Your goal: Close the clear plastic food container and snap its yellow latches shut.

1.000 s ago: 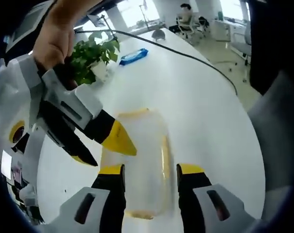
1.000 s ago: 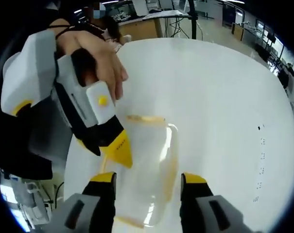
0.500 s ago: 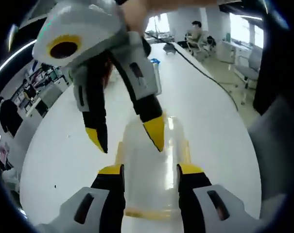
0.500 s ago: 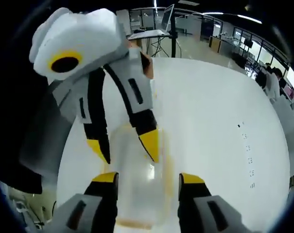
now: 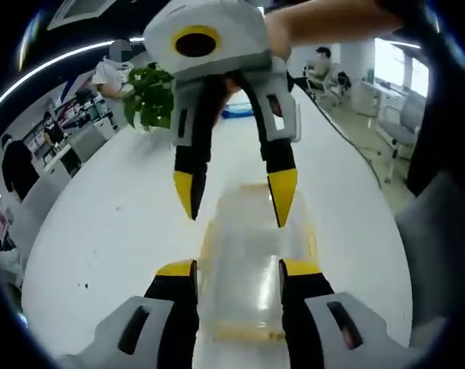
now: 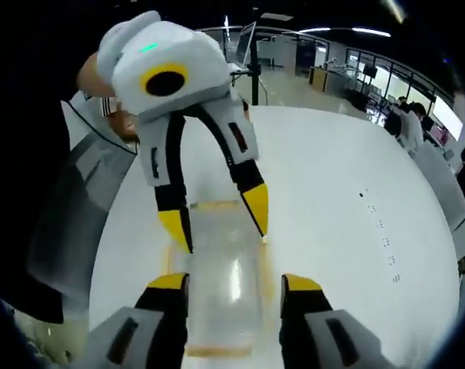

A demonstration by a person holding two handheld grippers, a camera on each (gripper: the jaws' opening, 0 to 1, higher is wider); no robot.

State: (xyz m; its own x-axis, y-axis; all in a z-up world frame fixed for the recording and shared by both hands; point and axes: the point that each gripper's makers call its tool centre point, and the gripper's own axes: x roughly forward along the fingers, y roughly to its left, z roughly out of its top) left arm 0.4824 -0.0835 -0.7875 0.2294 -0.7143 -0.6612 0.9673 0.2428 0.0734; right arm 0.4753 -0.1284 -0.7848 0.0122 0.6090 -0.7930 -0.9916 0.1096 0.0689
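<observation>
Left gripper view: both grippers, left gripper and right gripper, face each other with jaws spread wide over the clear container lying on the white tabletop.

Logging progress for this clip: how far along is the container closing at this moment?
Done: the lid looks laid on the clear plastic food container on the white table. In hand: both grippers face each other over it, the left gripper and right gripper open, their jaws astride its ends. Left: snapping the yellow latches; whether any is shut cannot be told.
</observation>
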